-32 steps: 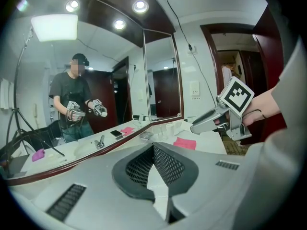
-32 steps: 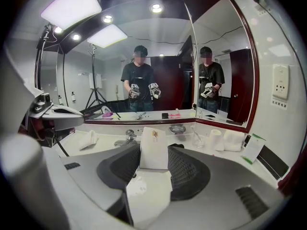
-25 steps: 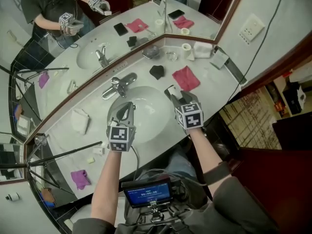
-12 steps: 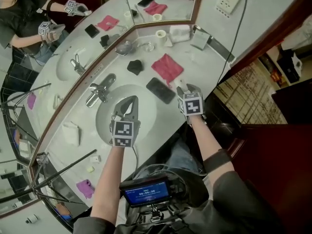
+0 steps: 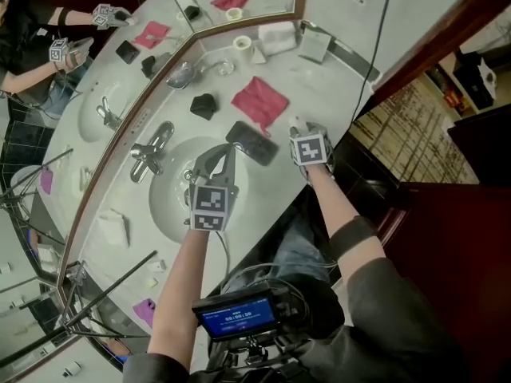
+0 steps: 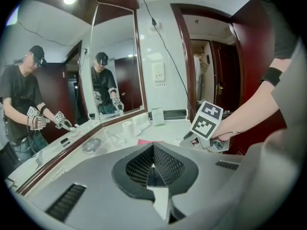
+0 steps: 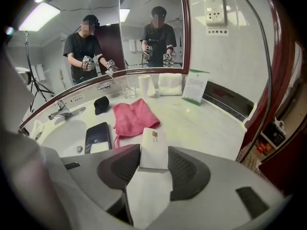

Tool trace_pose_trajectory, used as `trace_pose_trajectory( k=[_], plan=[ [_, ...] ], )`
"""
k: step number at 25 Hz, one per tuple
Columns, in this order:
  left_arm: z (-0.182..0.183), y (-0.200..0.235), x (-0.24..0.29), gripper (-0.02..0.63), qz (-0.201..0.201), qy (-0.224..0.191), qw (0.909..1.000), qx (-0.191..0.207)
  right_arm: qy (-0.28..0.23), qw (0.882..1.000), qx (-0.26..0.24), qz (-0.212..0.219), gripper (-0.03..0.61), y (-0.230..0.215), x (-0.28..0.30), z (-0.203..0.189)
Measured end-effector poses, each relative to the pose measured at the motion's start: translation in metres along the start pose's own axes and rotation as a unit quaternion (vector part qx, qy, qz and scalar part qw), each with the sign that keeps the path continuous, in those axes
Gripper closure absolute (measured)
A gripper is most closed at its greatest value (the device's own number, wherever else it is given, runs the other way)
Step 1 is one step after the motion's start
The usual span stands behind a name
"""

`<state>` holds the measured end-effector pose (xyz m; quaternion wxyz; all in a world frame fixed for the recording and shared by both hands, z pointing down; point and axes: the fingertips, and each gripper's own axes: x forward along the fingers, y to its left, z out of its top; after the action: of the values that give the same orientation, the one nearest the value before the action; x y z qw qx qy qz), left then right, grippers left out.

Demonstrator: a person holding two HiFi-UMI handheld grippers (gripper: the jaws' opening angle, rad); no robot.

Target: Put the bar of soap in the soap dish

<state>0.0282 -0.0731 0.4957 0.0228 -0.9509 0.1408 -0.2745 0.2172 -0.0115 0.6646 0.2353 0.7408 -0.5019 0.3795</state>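
My right gripper (image 5: 298, 126) is shut on a white wrapped bar of soap (image 7: 154, 145), which sticks out forward between its pads. It hangs over the counter, just right of a black rectangular dish (image 5: 252, 142) and below the pink cloth (image 5: 259, 100). From the right gripper view the dish (image 7: 98, 137) lies ahead to the left, with a small white piece at its near end. My left gripper (image 5: 223, 153) is shut with nothing in it (image 6: 153, 150). It hovers over the right side of the sink basin (image 5: 172, 206), its tips close to the dish.
A chrome faucet (image 5: 152, 148) stands behind the basin. Near the mirror lie a small black object (image 5: 203, 104), a glass dish (image 5: 182, 74), a white roll (image 5: 243, 44), a folded white towel (image 5: 277, 37) and a card stand (image 5: 315, 46). A white cloth (image 5: 112, 226) lies left of the basin.
Both grippers have moved to the right along the counter. The right one, still holding the soap, went from beside the dish to its right; the left one went from mid-basin toward the dish.
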Motion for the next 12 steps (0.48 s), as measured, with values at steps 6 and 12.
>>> trace_pose_trajectory(
  k=[6, 12],
  plan=[
    [0.0, -0.007, 0.016, 0.614, -0.013, 0.005, 0.9999, 0.006, 0.03, 0.999, 0.008, 0.012, 0.372, 0.001, 0.022, -0.016],
    [-0.002, -0.007, 0.017, 0.614, -0.013, 0.006, 0.9999, 0.003, 0.055, 0.998, 0.011, 0.008, 0.365, 0.001, 0.027, -0.033]
  ],
)
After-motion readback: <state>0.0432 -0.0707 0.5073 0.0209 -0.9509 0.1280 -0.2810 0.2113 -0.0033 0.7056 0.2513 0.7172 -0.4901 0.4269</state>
